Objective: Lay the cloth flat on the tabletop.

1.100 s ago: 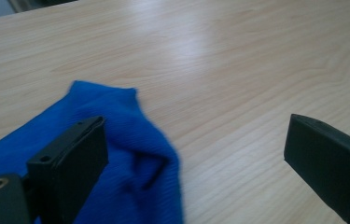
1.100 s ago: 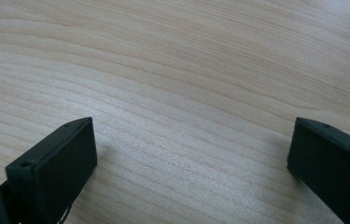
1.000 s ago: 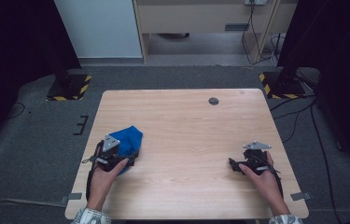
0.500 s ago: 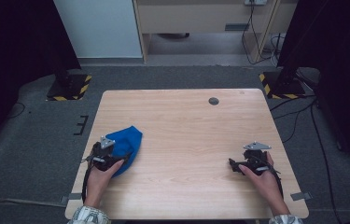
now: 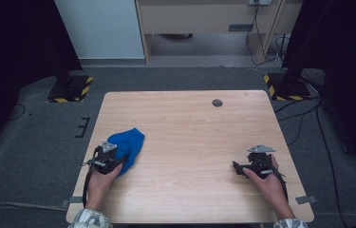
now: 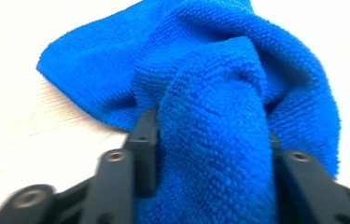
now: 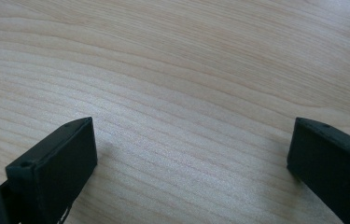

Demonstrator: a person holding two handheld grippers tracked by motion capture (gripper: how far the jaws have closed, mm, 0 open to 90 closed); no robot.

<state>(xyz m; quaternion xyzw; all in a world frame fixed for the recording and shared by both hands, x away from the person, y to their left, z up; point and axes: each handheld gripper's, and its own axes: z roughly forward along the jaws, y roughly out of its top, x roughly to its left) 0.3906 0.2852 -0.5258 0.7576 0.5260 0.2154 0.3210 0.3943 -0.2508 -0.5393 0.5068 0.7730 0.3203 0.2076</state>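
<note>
The left claw (image 6: 210, 154) has just been closing and clamps a bunched fold of the cloth (image 5: 127, 145); the rest spreads ahead on the counter (image 5: 190, 137). The right claw (image 7: 191, 154) stands apart, well away. The cloth's near end is cut off.

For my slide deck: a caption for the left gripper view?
Left gripper fingers closing on a bunched blue cloth lying on the wooden table.

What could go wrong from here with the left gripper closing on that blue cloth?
The left gripper has just been closing on a bunched fold of the blue cloth; it may grab too few layers, so the rest sags or slips free. The right gripper stands open over bare table, so nothing steadies the cloth if it drags.
</note>
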